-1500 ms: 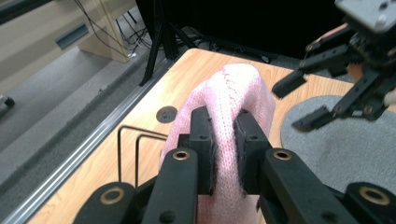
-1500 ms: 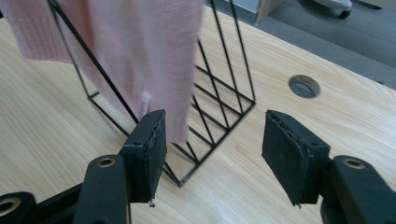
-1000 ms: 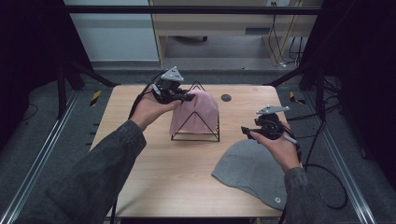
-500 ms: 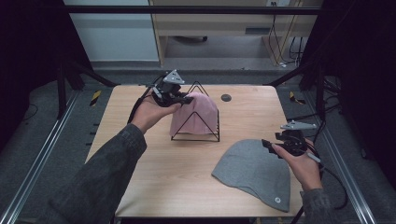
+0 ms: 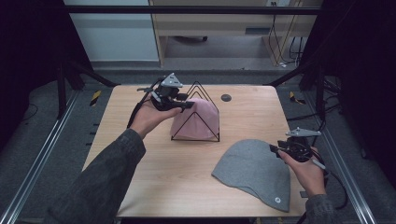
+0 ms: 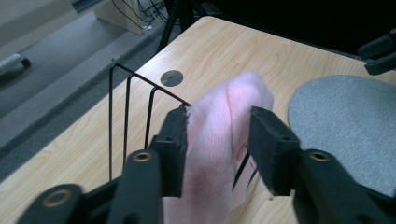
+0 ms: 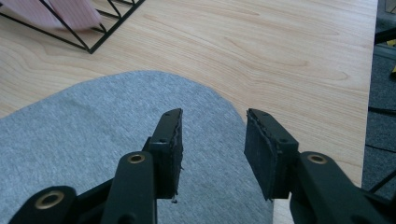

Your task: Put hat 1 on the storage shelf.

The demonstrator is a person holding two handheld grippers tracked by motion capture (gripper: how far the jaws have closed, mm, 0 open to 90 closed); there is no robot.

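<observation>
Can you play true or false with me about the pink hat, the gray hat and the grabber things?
1. The pink hat sits on the black wire stand. True.
2. The gray hat hangs on the stand too. False: it lies flat on the table.
3. The right gripper squeezes the gray hat. False: its jaws are apart above it.
4. Pink cloth is between the left gripper's jaws. True.

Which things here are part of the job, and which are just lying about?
In the job:
pink beanie on the black wire rack
grey beanie
left gripper, right gripper

Lying about:
round cable hole in the wooden table
yellow-and-black strip on the floor
</observation>
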